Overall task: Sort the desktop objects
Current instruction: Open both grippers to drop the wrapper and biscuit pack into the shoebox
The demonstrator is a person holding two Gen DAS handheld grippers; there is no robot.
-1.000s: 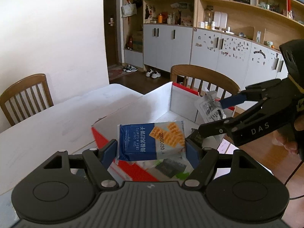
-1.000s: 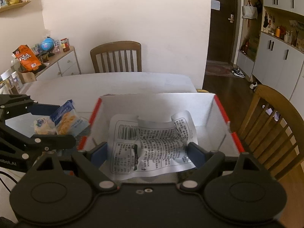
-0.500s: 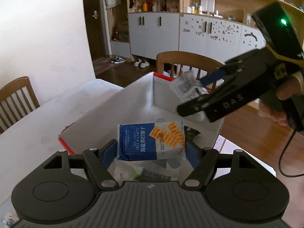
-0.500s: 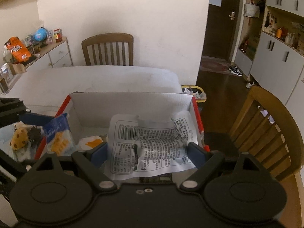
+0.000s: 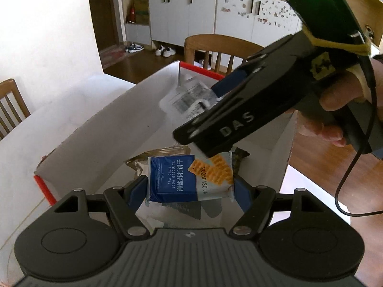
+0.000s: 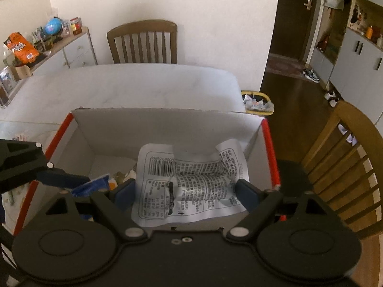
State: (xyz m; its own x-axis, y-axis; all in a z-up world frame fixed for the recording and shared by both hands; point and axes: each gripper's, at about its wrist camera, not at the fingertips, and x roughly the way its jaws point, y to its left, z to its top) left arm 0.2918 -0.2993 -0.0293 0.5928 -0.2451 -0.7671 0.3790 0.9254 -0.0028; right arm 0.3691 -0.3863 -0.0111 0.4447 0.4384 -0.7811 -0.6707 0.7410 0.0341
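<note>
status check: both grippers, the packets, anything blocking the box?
Left gripper shut on biscuit packet. Right gripper shut on white packet. Both over box; nothing blocking.

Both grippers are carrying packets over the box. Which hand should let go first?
Probably right. The right gripper holds its white packet over bare box floor; the left gripper's biscuit packet hangs beneath it.

We count one cardboard box point(image 6: 167, 124), one blue biscuit packet point(image 5: 189, 179), one white printed packet point(image 6: 191, 181), two wooden chairs and one table point(image 6: 124, 88).
</note>
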